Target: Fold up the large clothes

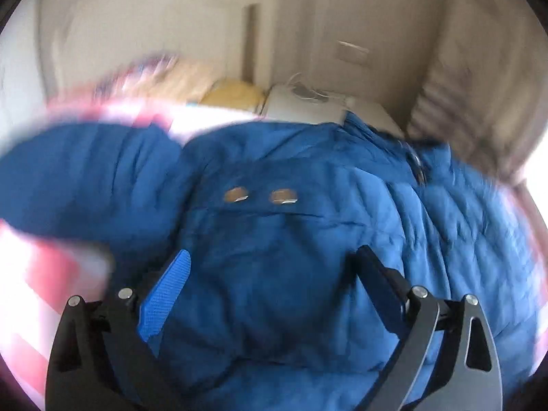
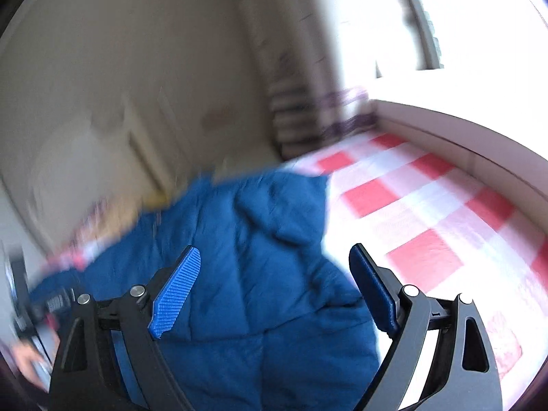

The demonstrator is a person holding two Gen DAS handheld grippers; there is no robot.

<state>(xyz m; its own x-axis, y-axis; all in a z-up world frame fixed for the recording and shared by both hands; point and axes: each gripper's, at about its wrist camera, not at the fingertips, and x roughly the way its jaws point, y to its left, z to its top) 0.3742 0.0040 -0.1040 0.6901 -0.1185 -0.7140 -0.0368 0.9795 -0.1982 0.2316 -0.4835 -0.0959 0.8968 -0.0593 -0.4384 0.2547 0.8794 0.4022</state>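
A big blue padded jacket (image 1: 291, 239) lies spread on a bed, with two metal snaps (image 1: 260, 196) on a pocket flap and one sleeve (image 1: 85, 178) stretched out to the left. My left gripper (image 1: 274, 257) is open and empty just above the jacket's body. In the right wrist view the jacket (image 2: 246, 274) lies bunched at lower left. My right gripper (image 2: 275, 257) is open and empty above the jacket's right edge. Both views are blurred by motion.
The bed has a red-and-white checked cover (image 2: 428, 212). A yellow pillow (image 1: 233, 97) and a white bedside unit (image 1: 308, 106) stand behind the jacket. A white ledge (image 2: 462, 130) and a bright window (image 2: 479, 17) border the bed. A striped curtain (image 1: 441, 102) hangs in the corner.
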